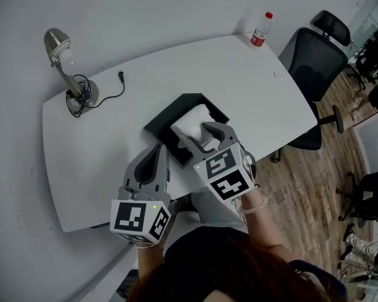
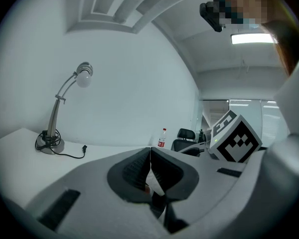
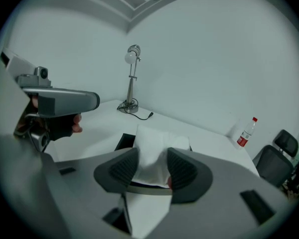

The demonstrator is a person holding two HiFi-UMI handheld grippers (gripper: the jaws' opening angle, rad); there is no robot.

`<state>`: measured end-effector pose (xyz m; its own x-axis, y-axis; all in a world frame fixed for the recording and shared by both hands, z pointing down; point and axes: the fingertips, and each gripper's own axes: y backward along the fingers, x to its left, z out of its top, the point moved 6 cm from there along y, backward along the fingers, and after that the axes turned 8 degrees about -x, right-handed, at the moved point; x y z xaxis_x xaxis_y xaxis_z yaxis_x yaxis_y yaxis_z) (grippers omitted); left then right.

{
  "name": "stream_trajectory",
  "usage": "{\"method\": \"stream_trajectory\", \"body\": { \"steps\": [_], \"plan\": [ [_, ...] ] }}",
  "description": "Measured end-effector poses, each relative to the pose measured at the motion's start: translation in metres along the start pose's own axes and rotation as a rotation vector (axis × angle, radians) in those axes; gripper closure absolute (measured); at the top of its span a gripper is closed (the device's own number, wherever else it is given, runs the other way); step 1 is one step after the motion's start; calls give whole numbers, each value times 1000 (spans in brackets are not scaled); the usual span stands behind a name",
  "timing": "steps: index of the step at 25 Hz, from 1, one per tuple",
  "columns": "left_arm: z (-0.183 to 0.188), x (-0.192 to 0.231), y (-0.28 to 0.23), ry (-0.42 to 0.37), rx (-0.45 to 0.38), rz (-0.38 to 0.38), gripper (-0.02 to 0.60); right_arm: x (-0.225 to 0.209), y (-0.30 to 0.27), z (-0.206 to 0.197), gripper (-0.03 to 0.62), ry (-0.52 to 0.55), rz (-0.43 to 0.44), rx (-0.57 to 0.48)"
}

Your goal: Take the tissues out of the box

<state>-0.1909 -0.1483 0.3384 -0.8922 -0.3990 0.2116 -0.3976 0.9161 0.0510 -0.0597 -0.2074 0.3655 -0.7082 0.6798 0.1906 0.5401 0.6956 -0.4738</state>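
Note:
A black tissue box (image 1: 174,110) lies open in the middle of the white table (image 1: 101,150), with a stack of white tissues (image 1: 193,119) in it. My right gripper (image 1: 199,137) reaches over the box's near side. In the right gripper view its jaws (image 3: 153,166) press from both sides on the bunched white tissues (image 3: 154,142), which rise above the box (image 3: 123,141). My left gripper (image 1: 157,151) rests just left of the box's near corner, jaws (image 2: 150,169) shut tip to tip. A white sliver shows low between its pads; I cannot tell what it is.
A desk lamp (image 1: 64,65) with a coiled cable and loose plug (image 1: 121,76) stands at the table's far left. A red-labelled bottle (image 1: 261,29) stands at the far right corner. A black office chair (image 1: 316,73) is beside the table's right edge.

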Motion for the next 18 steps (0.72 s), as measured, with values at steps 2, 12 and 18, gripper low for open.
{"method": "stream_trajectory", "body": {
  "steps": [2, 12, 18],
  "plan": [
    [1, -3, 1, -5, -3, -7, 560, 0, 5, 1, 393, -2, -8, -18],
    [10, -18, 3, -47, -21, -19, 560, -5, 26, 4, 395, -17, -32, -102],
    [16, -34, 10, -65, -35, -1, 560, -6, 48, 8, 395, -12, -24, -165]
  ]
}}
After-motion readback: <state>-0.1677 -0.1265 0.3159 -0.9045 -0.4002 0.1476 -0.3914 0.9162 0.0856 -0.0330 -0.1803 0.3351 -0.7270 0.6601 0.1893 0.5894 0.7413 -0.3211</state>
